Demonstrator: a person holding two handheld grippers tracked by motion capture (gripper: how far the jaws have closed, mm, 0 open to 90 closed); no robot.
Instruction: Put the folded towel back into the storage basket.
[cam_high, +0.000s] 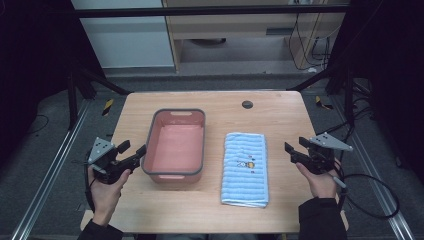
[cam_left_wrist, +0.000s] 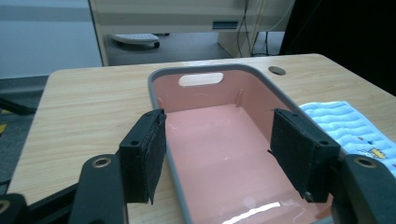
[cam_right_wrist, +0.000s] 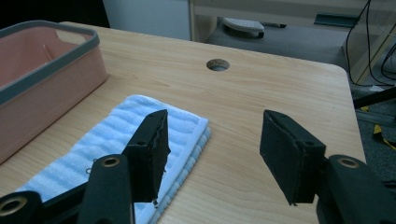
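- The left hand (cam_high: 106, 192) comes in from the counter's near edge and holds the left gripper (cam_high: 131, 149) just beside the near left corner of the pink basin (cam_high: 176, 172); its fingers (cam_left_wrist: 144, 154) stand wide apart with nothing between them, pointed along the basin.
- In the left gripper view one finger sits outside the basin's left wall and the other hangs over its right rim.
- The right hand (cam_high: 321, 184) holds the right gripper (cam_high: 293, 152) well to the right of the basin, beyond the towel (cam_high: 245, 169), near the counter's right edge; its fingers (cam_right_wrist: 290, 155) are also spread apart and empty.
- The wooden counter (cam_high: 277, 117) is bare between the towel and the right gripper, and behind the basin up to the far edge, where a round cable hole (cam_high: 247, 104) sits.
- The basin, grey-rimmed with a handle slot in each end wall, lies lengthwise left of centre and is empty.
- The folded blue striped towel lies flat to the basin's right, parallel to it, apart from it by a strip of bare wood.
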